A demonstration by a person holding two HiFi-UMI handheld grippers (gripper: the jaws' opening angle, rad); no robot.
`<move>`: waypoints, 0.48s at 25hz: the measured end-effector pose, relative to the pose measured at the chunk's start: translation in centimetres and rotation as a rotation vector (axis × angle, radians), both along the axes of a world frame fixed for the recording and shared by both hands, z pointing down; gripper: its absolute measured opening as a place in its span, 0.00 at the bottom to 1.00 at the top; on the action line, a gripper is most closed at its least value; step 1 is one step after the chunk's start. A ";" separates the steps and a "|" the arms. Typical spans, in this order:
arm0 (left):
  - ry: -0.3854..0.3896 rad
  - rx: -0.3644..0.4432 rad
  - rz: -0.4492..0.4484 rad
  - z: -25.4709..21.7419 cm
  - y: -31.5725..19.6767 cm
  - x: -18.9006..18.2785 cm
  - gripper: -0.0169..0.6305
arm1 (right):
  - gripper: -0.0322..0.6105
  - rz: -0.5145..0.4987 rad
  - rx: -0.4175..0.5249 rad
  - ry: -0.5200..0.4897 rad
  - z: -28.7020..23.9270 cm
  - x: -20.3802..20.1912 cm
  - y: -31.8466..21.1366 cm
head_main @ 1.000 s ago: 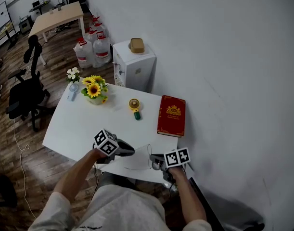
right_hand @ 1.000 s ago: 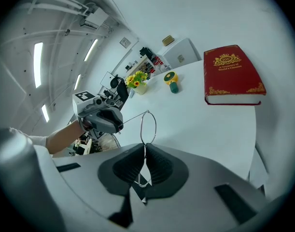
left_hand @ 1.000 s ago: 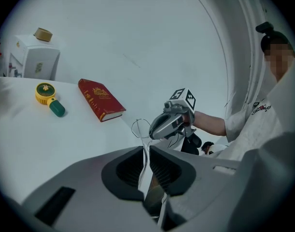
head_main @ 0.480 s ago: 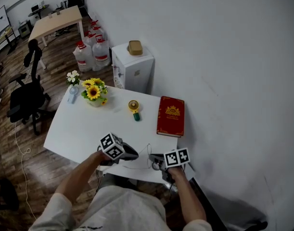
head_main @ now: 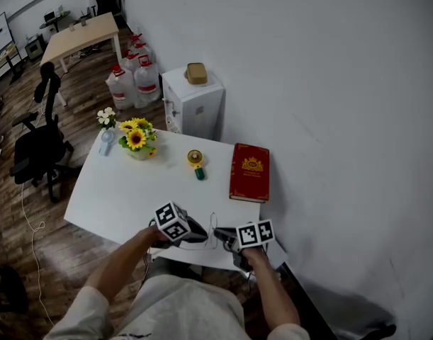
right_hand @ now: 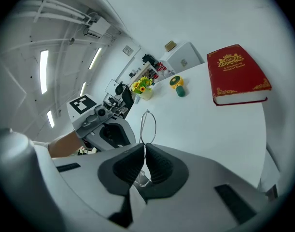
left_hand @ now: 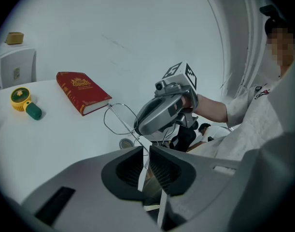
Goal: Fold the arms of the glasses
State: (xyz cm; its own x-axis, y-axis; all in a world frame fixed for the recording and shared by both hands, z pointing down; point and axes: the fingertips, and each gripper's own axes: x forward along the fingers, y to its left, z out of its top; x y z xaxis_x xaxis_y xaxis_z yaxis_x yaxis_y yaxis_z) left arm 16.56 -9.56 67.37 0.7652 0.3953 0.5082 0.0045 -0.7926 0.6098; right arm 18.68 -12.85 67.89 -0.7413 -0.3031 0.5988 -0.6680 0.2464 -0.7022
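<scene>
Thin wire-frame glasses [head_main: 212,229] hang between both grippers over the near edge of the white table [head_main: 117,190]. My right gripper [right_hand: 145,149] is shut on the frame, and one lens rim [right_hand: 148,123] rises just past its fingertips. In the left gripper view the two rims [left_hand: 119,119] stand in front of the right gripper [left_hand: 161,114], and one thin arm runs back from them into my left gripper [left_hand: 148,151], which is pinched shut on it. In the head view the left gripper [head_main: 199,232] sits close to the left of the right gripper [head_main: 229,239].
A red book [head_main: 249,172] lies at the table's far right. A small yellow and green fan [head_main: 196,161] and a pot of sunflowers [head_main: 137,137] stand further back. Behind the table are a white cabinet [head_main: 195,98] and water jugs [head_main: 135,80]; an office chair [head_main: 39,144] is at the left.
My left gripper has moved right, towards the right gripper, carrying the glasses arm with it, so the gap between the two grippers has shrunk. The right gripper has stayed in place.
</scene>
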 end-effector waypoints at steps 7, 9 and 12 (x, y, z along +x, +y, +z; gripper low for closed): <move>-0.001 0.030 0.015 0.1 0.7 0.6 0.09 | 0.08 0.013 -0.003 -0.036 0.0 -0.5 0.1; -0.002 0.048 0.015 0.1 0.7 0.6 0.09 | 0.08 0.023 -0.006 -0.052 0.1 -0.6 0.1; 0.002 0.082 0.005 -0.2 0.3 0.3 0.09 | 0.08 0.045 -0.009 -0.054 0.2 -0.4 0.0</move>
State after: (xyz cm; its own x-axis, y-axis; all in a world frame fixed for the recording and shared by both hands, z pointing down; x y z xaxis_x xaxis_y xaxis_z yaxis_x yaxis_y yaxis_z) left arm 16.81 -9.23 67.14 0.7643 0.3564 0.5374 0.0102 -0.8399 0.5426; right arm 18.33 -12.81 68.08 -0.7584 -0.3315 0.5613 -0.6394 0.2108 -0.7394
